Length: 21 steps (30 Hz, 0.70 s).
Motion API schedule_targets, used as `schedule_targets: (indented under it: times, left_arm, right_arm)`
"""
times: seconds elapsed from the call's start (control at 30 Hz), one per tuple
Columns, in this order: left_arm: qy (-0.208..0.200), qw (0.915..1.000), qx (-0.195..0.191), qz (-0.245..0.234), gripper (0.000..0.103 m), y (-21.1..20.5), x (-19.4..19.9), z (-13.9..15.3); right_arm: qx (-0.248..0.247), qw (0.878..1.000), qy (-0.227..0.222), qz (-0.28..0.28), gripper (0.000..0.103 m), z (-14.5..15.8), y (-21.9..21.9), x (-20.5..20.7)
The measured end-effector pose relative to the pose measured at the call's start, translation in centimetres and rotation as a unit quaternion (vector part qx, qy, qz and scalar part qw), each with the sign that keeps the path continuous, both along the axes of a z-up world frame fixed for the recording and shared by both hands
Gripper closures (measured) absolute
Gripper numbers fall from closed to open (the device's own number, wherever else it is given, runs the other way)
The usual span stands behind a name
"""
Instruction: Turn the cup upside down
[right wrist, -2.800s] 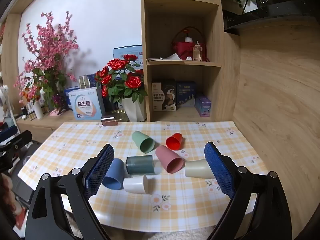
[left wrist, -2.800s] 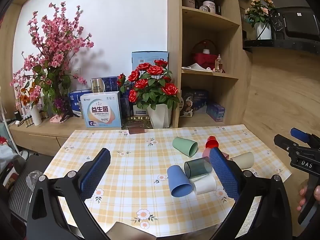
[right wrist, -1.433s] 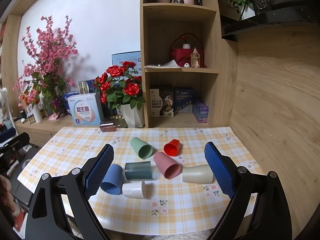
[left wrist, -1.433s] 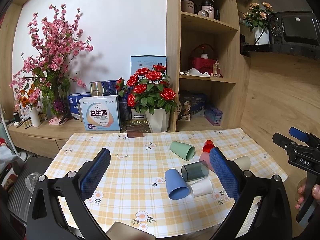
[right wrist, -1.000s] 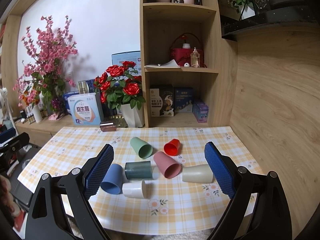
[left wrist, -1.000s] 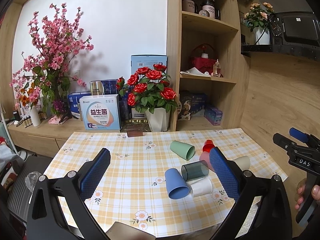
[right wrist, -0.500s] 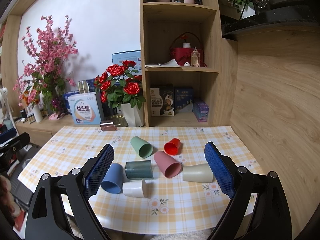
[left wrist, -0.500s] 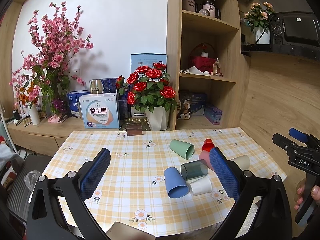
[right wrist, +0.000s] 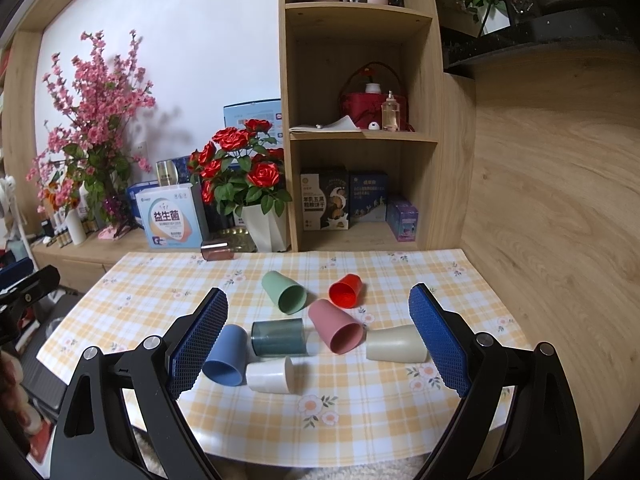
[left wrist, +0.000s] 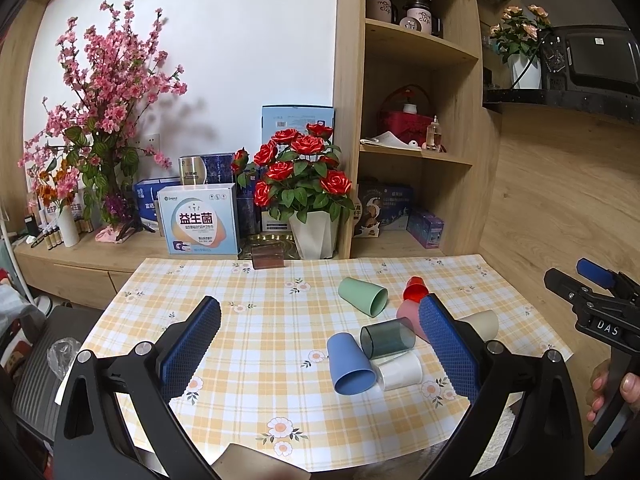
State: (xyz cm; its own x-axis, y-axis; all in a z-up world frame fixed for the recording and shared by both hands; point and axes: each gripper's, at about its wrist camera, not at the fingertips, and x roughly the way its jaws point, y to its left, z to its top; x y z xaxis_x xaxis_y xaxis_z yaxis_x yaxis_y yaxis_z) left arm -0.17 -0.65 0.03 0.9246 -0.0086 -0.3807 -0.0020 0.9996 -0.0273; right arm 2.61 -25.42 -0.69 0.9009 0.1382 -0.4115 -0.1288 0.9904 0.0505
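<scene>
Several cups lie on their sides on the checked tablecloth (right wrist: pixel 360 392): a blue cup (right wrist: pixel 224 356), a clear dark teal cup (right wrist: pixel 278 337), a white cup (right wrist: pixel 270 376), a pink cup (right wrist: pixel 336 326), a green cup (right wrist: pixel 284 292), a red cup (right wrist: pixel 346 290) and a beige cup (right wrist: pixel 394 344). The same group shows in the left wrist view, with the blue cup (left wrist: pixel 350 364) nearest. My left gripper (left wrist: pixel 320 340) is open and empty above the near table edge. My right gripper (right wrist: pixel 318 330) is open and empty, held above and short of the cups.
A brown translucent cup (right wrist: pixel 216 250) lies at the table's far edge. A white pot of red roses (right wrist: pixel 266 232), boxes and a pink blossom branch (right wrist: pixel 96 128) stand on the sideboard behind. A wooden shelf unit (right wrist: pixel 360 128) and wood wall bound the right side.
Both grippers have risen and drawn back slightly, so the cups sit a little lower and farther in view. Both stay open and empty. No cup has moved.
</scene>
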Motion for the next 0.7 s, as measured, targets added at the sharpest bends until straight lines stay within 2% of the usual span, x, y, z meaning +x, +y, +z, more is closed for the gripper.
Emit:
schedule_targets:
  times: [0.1,0.27,0.43,0.53,0.7]
  left_arm:
    - [0.001,1.0000,-0.007,-0.002,0.006,0.2,0.0,-0.3]
    - [0.010,0.9988,-0.040,-0.028,0.006,1.1,0.4,-1.0]
    - [0.035,0.9973,-0.057,-0.029,0.006,3.0,2.2,-3.3]
    - [0.048,0.9975,-0.049,-0.020,0.006,4.4,3.8,-4.8]
    - [0.058,0.9983,0.000,0.010,0.006,6.1,6.5,-6.7]
  right_arm:
    - [0.003,1.000,0.006,0.001,0.014,-0.7,0.0,0.1]
    - [0.018,0.999,0.030,-0.004,0.014,-2.5,-0.7,1.5]
    - [0.027,0.997,0.062,-0.021,0.014,-5.1,-1.9,4.4]
    - [0.029,0.996,0.080,-0.031,0.014,-6.5,-2.3,6.6]
    - [0.028,0.995,0.090,-0.027,0.014,-7.8,-2.7,10.0]
